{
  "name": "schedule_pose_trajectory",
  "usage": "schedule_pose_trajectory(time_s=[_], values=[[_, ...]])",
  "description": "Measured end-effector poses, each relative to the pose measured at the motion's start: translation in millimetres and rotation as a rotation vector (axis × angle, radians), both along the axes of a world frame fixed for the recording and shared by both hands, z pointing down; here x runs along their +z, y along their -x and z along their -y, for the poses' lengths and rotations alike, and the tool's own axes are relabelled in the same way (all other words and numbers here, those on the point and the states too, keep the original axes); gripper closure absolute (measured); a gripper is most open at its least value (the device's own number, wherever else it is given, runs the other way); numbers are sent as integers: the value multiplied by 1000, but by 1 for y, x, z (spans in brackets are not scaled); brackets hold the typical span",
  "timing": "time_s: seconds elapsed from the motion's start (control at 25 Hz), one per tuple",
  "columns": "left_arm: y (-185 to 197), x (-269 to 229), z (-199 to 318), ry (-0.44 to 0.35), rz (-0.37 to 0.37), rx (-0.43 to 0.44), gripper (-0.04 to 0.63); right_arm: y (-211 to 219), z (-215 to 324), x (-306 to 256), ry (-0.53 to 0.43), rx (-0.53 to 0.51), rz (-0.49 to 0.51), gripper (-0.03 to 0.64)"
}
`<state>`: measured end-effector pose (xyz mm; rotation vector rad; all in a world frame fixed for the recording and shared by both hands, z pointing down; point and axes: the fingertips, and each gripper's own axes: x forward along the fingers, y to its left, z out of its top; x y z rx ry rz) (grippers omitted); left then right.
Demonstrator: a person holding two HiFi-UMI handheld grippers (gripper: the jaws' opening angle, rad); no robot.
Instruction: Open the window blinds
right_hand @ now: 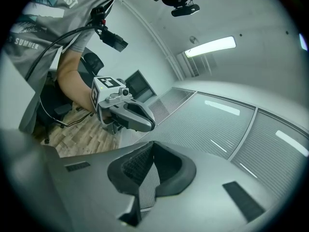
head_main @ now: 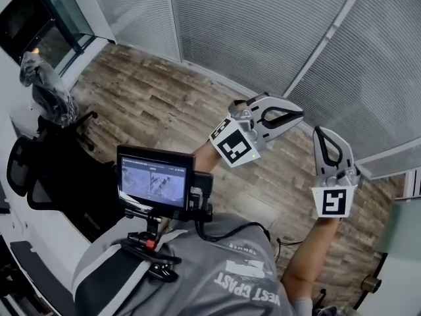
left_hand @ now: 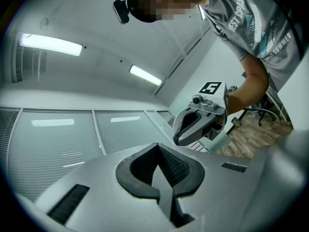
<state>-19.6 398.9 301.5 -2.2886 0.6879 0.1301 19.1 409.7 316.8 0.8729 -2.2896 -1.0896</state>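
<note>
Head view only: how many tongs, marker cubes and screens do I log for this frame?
Tongs: 2, the left tongs and the right tongs, both shut and empty
Marker cubes: 2, one on each pair of tongs
Screen: 1, mounted at the person's chest
Total: 5

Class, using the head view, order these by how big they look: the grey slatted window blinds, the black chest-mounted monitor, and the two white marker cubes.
1. grey slatted window blinds
2. black chest-mounted monitor
3. left marker cube and right marker cube: these look alike, so they are left unranked.
</note>
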Motion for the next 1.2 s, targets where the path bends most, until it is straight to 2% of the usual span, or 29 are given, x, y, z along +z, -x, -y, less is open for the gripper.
schedule_pose_trajectory(time_s=[0.24,0.48,0.76,0.96,1.2], values=[[22,9,13,11,-15,12,595,22,9,11,15,8,-13,615],[5,22,52,37,-4,16,595,5,48,19,28,7,4,615],[-46,37,144,57,34,-3,595,-43,142,33,38,-18,40,615],[-95,35,218,61,56,-29,595,-96,218,29,47,-24,59,615],[-135,28,280,45,68,-51,595,-140,288,23,39,-34,59,615]])
